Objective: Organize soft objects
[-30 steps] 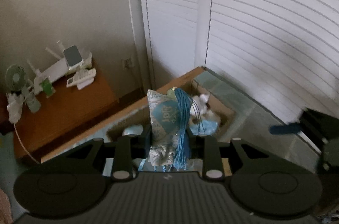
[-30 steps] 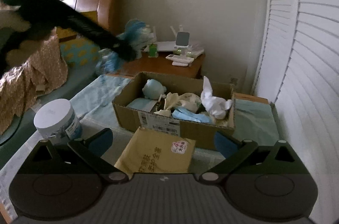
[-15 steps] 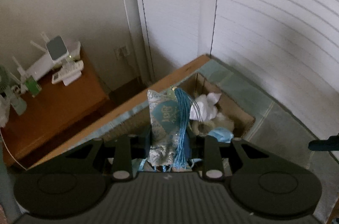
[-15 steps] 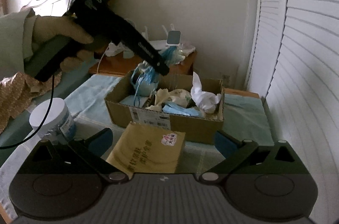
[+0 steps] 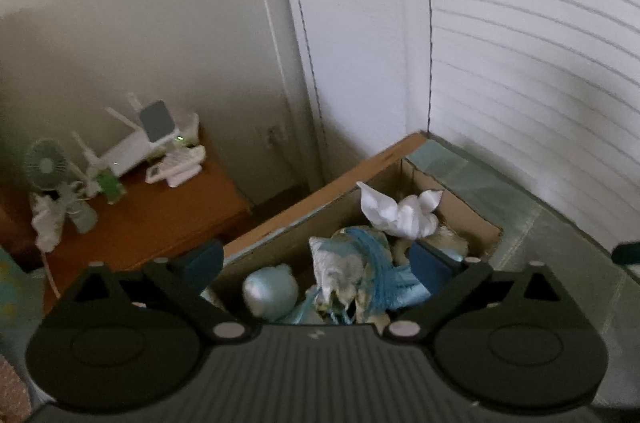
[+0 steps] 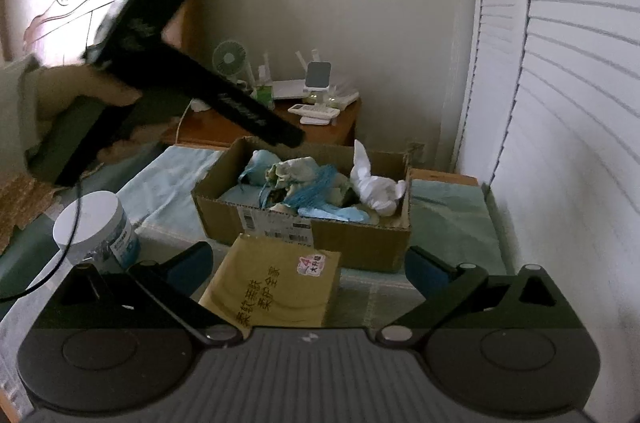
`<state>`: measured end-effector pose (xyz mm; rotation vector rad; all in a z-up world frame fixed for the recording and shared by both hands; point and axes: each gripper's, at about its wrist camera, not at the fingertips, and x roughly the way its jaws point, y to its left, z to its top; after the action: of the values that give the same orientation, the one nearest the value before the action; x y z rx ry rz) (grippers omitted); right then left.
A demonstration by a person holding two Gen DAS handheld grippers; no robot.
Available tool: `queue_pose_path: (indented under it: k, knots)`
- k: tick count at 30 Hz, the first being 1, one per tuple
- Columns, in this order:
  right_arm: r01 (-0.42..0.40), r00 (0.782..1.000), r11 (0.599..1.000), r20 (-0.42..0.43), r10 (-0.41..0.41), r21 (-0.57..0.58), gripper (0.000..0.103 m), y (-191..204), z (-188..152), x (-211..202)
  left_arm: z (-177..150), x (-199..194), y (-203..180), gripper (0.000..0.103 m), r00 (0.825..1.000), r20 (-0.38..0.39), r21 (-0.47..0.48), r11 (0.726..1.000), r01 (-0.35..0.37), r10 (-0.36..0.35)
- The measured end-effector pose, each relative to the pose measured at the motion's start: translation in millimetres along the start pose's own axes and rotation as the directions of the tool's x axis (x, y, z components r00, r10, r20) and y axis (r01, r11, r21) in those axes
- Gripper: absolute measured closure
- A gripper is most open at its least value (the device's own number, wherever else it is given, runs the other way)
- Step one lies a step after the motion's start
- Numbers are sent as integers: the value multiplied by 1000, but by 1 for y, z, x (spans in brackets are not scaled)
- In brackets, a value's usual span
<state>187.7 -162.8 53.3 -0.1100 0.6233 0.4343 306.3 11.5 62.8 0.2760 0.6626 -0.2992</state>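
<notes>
The left gripper (image 5: 316, 259) hangs over the near-left part of the cardboard box (image 5: 472, 211), its jaws having just swung wide apart; the brocade pouch with the blue tassel (image 5: 348, 263) sits between the spread fingers but free of both pads, lying on the heap inside the box. From the right wrist view the same pouch (image 6: 304, 179) rests in the middle of the box (image 6: 360, 243), just below the tip of the left gripper (image 6: 286, 135), beside a pale blue plush (image 6: 260, 159) and a crumpled white cloth (image 6: 372, 183). The right gripper (image 6: 308, 263) stands spread open and empty in front of the box, above a yellow padded envelope (image 6: 276, 287), with a white jar (image 6: 96, 227) to its left
</notes>
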Motion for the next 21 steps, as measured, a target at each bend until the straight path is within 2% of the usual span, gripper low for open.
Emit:
queue_pose_path:
  k: [3, 7, 9, 11, 15, 21]
  knots:
    - [22, 1000, 1000, 4, -22, 0, 0, 3, 2, -8, -14, -27, -1, 1, 999, 46, -26, 1000, -15, 16]
    - [65, 998, 998, -13, -65, 16, 0, 8, 3, -18, -41, -61, -6, 1, 993, 102, -123, 992, -42, 55]
    - [101, 994, 994, -34, -100, 33, 0, 10, 3, -22, -58, -75, -13, 1, 989, 110, -156, 984, -85, 103]
    - [140, 988, 989, -68, -136, 53, 0, 12, 3, -23, -72, -85, -23, 1, 985, 92, -175, 976, -127, 145]
    - [210, 971, 974, -139, -196, 90, 0, 15, 1, -26, -90, -105, -34, 1, 989, 35, -254, 958, -131, 144]
    - [255, 957, 961, -170, -235, 106, 0, 24, 0, -40, -101, -129, -53, 1, 982, -31, -311, 932, -188, 188]
